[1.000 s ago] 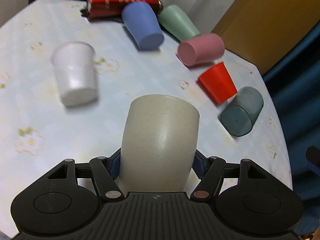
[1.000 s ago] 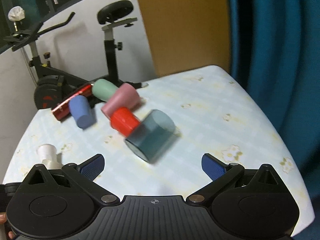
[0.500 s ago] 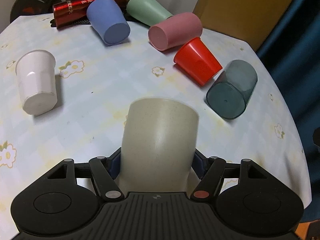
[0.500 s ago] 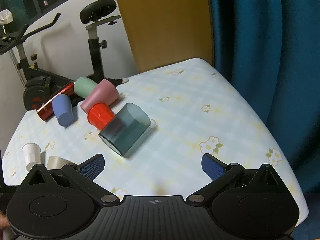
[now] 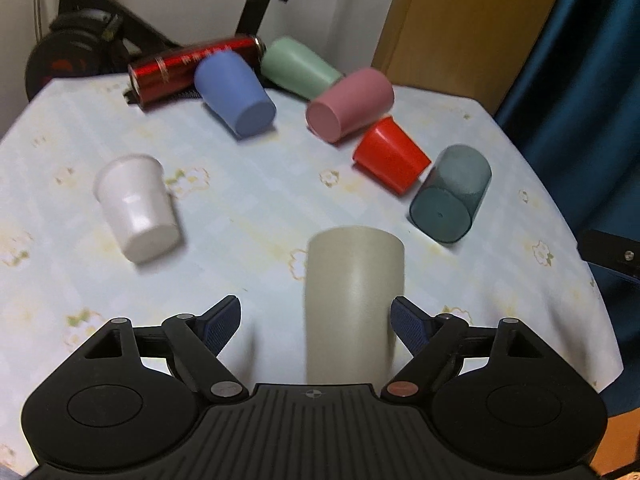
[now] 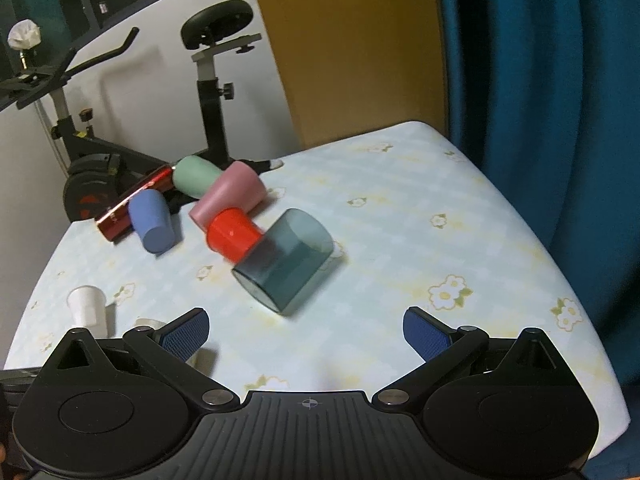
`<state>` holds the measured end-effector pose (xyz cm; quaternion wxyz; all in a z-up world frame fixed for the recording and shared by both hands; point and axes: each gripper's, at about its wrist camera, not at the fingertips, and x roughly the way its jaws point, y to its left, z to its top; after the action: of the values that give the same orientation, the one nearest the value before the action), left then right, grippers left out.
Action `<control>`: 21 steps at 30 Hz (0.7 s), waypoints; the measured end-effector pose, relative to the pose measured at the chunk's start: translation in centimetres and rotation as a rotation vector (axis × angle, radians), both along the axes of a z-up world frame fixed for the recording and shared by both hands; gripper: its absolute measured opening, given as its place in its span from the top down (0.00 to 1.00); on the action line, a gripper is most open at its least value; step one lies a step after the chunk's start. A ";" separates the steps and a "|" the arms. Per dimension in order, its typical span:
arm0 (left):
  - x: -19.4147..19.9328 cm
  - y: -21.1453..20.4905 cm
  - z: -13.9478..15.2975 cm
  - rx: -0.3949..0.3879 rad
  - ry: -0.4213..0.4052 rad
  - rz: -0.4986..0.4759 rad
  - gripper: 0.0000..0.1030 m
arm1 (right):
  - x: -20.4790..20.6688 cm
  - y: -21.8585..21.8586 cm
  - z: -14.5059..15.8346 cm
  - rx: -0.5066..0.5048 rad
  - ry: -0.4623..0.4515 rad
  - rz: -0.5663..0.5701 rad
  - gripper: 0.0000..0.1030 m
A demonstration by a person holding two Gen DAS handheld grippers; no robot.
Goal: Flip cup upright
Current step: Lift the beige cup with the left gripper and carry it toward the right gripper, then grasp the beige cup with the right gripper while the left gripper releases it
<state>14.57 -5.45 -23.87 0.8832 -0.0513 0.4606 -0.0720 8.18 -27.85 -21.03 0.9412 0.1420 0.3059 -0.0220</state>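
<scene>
The beige cup (image 5: 354, 304) stands on the table (image 5: 248, 208) between the fingers of the left gripper (image 5: 316, 320), closer to its right finger and possibly touching it; the left finger stands clear. The jaws are spread wide, gripping nothing. Whether the cup's mouth faces up cannot be told from this angle. If the cup is now placed, the step calls for backing the left gripper straight away, without brushing the cup with the near right finger and toppling it.

Ahead and to the left lies a white cup (image 5: 136, 206). Ahead and to the right lie a dark teal cup (image 5: 450, 196), a red cup (image 5: 390, 154) and a pink cup (image 5: 350, 104). Farther ahead are a blue cup (image 5: 236, 92), a green cup (image 5: 298, 68) and a red bottle (image 5: 184, 68).

The right gripper (image 6: 306, 332) hangs wide and empty, the teal cup directly ahead of it.
</scene>
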 end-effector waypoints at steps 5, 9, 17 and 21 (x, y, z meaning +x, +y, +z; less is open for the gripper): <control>-0.9 1.4 1.3 0.039 -0.046 0.016 0.18 | 0.1 1.6 0.5 0.010 0.003 0.047 0.00; -1.3 2.8 2.0 0.062 -0.074 0.036 0.18 | 0.3 3.1 0.7 0.003 0.008 0.073 0.00; -1.9 5.8 3.2 0.105 -0.112 0.090 0.18 | 1.6 6.1 0.5 -0.016 0.050 0.117 0.00; -2.2 8.0 3.7 0.097 -0.123 0.139 0.18 | 2.5 7.8 0.0 -0.043 0.078 0.143 0.00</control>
<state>12.40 2.51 -20.17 0.9141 -0.0360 0.4037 0.0087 10.67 -20.00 -21.06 0.9305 0.0986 0.3512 0.0332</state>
